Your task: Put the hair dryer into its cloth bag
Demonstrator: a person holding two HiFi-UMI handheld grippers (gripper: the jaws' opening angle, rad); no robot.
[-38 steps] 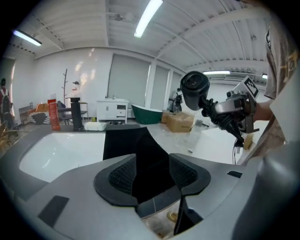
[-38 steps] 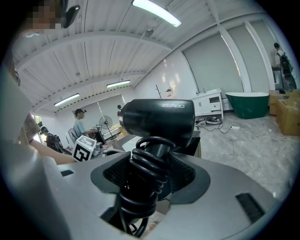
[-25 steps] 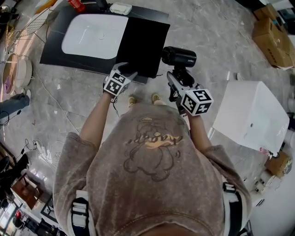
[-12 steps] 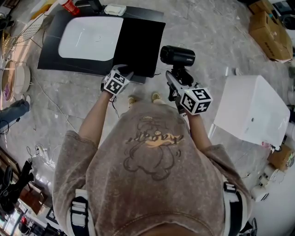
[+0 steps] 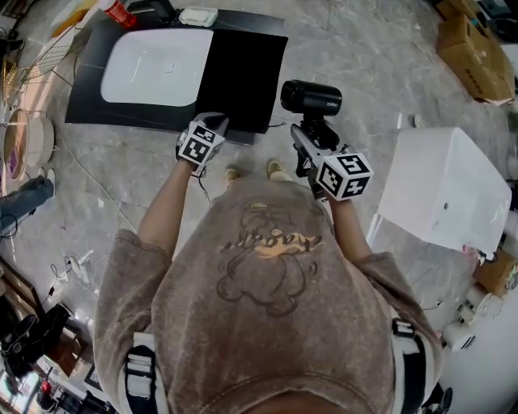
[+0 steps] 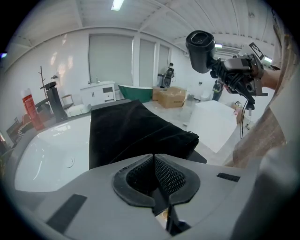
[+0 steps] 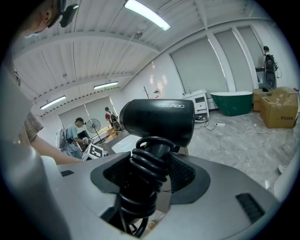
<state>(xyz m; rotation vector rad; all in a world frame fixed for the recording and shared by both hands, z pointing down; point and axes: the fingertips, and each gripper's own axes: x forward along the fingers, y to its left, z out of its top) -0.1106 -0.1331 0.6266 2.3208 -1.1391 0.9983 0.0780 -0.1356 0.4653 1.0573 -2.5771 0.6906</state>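
The black cloth bag (image 5: 243, 77) lies flat on a dark counter, beside a white basin. My left gripper (image 5: 220, 123) is at the bag's near edge; its jaws have just been closing. In the left gripper view the bag (image 6: 126, 131) runs right up to the left gripper (image 6: 153, 157), whose pads meet on the cloth's edge. My right gripper (image 5: 312, 133) holds the black hair dryer (image 5: 312, 97) upright in the air to the right of the bag. In the right gripper view the right gripper (image 7: 154, 159) is shut on the cord-wrapped handle of the hair dryer (image 7: 157, 122).
The white basin (image 5: 154, 65) is set in the black counter (image 5: 89, 105), with a red bottle (image 5: 117, 12) at its far side. A white box (image 5: 445, 194) stands on the floor at the right, and cardboard boxes (image 5: 477, 57) lie beyond it.
The left gripper's jaws, open at the bag's near edge a second ago, have closed there. The right gripper and the hair dryer have stayed where they were.
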